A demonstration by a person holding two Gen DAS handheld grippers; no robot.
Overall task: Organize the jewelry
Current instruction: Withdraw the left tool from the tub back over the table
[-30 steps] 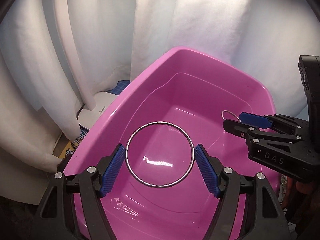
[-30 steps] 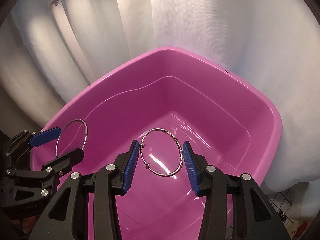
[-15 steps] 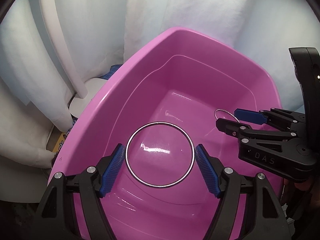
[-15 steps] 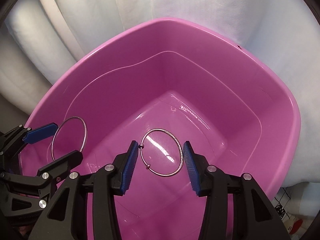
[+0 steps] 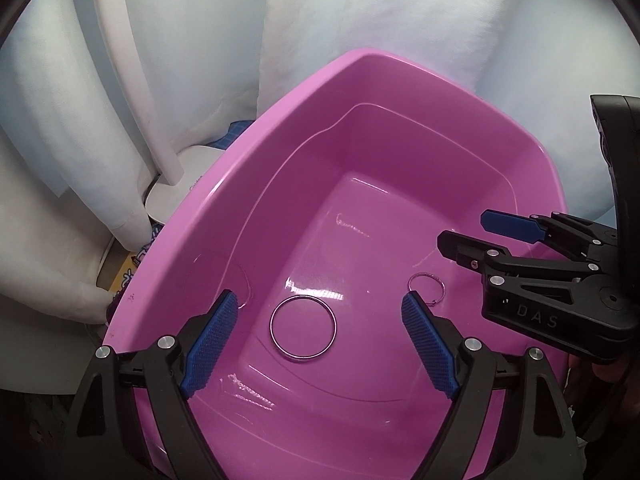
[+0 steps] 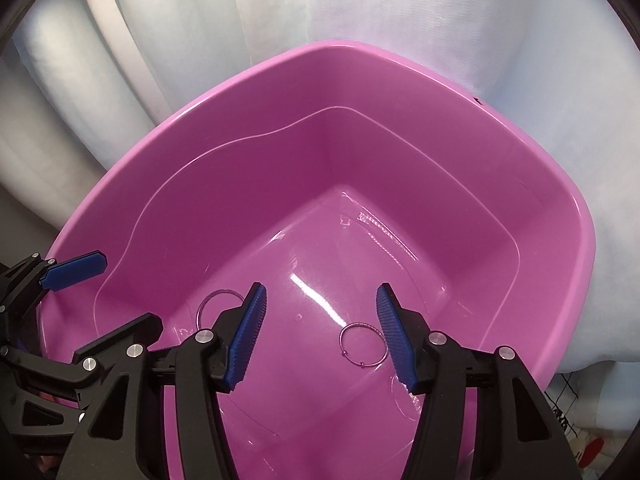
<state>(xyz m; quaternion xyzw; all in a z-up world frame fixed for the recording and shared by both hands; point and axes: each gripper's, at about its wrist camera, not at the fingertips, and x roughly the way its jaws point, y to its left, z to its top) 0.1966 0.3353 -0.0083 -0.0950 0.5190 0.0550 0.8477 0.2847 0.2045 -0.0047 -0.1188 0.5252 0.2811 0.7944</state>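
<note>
A pink plastic tub (image 5: 372, 54) fills both views. On its floor lies a large plain silver bangle (image 5: 303, 357), below my left gripper (image 5: 320, 298), whose jaws are opening with nothing between the blue pads. A thinner silver bangle with small beads (image 6: 362, 365) lies on the tub (image 6: 340, 44) floor under my right gripper (image 6: 321, 288), which is also opening and holds nothing. In the left wrist view the thin bangle (image 5: 442, 290) and right gripper (image 5: 464, 228) show at right. In the right wrist view the large bangle (image 6: 220, 291) and left gripper (image 6: 128, 290) show at left.
White cloth (image 6: 440, 20) hangs in folds behind and around the tub. A white stand with a round base (image 5: 176, 196) sits just outside the tub's left rim, with a yellow box (image 5: 128, 276) beside it.
Both grippers have opened wider and let go of their bangles. The two bangles have dropped from between the pads onto the tub floor.
</note>
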